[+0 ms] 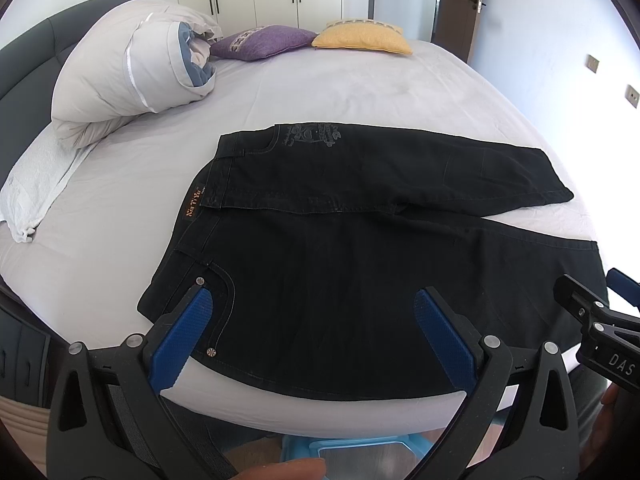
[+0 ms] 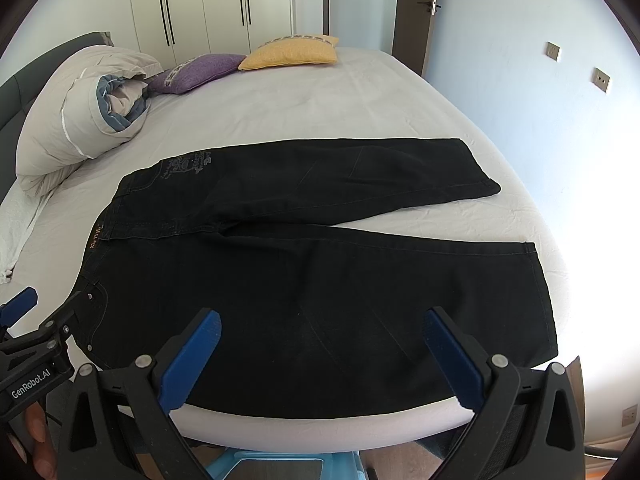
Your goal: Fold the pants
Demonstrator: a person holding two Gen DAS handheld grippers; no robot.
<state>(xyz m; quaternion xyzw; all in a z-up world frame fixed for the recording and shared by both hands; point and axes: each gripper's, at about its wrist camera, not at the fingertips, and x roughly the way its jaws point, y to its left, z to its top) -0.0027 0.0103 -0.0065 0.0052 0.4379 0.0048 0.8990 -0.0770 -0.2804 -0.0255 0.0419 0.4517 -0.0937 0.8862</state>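
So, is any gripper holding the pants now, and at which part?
Nothing is held. The left gripper and the right gripper are both open above the near edge of the black pants.

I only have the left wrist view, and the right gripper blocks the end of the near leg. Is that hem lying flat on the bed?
Observer: Yes. In the right wrist view the near leg's hem lies flat and straight on the bed, close to its edge.
Operator: Is the right gripper holding any cloth?
Observer: No. The right gripper is open, jaws wide apart with nothing between them, pointed over the pants.
Operator: Where along the pants?
Observer: Over the middle of the near leg, short of the hem.
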